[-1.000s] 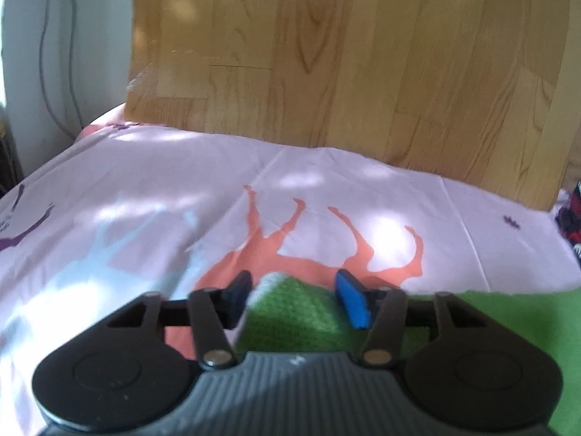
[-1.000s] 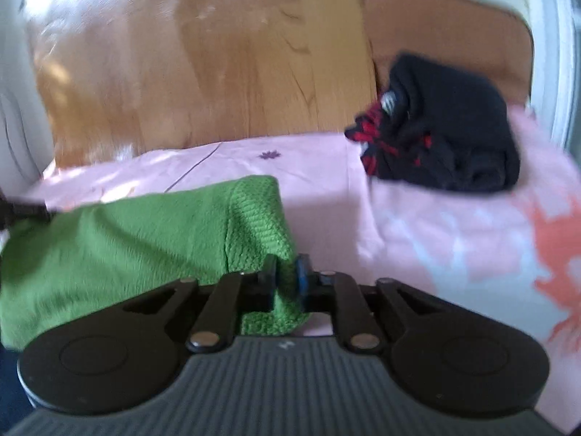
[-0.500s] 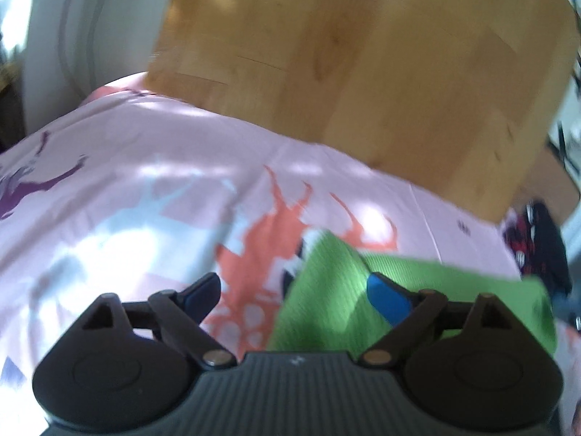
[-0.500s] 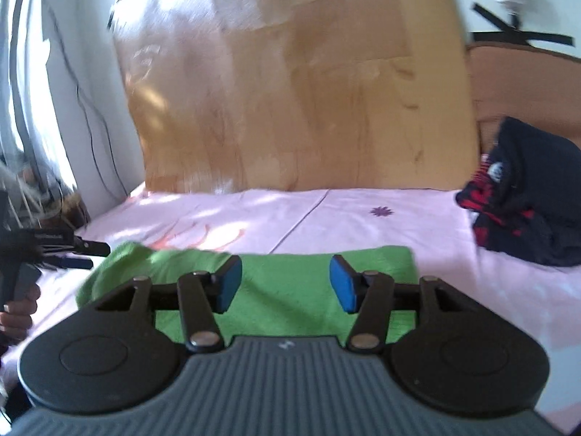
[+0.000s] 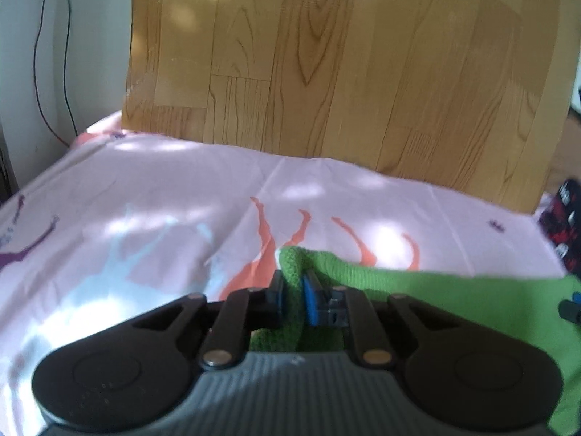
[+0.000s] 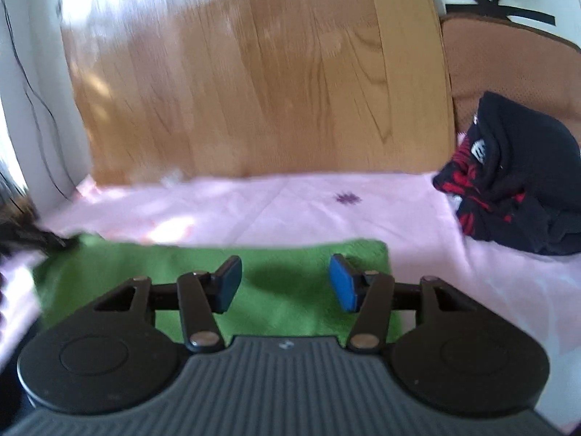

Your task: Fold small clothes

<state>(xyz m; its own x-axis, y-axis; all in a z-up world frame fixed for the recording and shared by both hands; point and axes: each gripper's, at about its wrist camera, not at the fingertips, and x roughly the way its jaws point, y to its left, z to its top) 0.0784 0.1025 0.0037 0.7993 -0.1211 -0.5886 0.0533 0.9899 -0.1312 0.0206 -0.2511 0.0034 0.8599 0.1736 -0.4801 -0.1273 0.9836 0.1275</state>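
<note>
A green knitted garment (image 5: 417, 301) lies flat on a pink printed sheet (image 5: 145, 200). My left gripper (image 5: 292, 283) is closing its jaws on the garment's raised left corner, and the blue pads pinch a fold of green knit between them. In the right wrist view the same garment (image 6: 145, 261) stretches across the front. My right gripper (image 6: 287, 276) hangs open over its right half, the jaws wide with nothing pressed between them. A blurred dark shape at the garment's left end is the left gripper (image 6: 21, 239).
A wood-patterned board (image 5: 326, 65) stands upright behind the sheet. A heap of dark clothes with red and white (image 6: 515, 181) sits at the right, in front of a brown chair back (image 6: 508, 54). Cables run down the white wall at the left.
The left jaws went wide, then came together on the garment's corner. The right gripper let go of the garment's right edge, opened and drew back above it.
</note>
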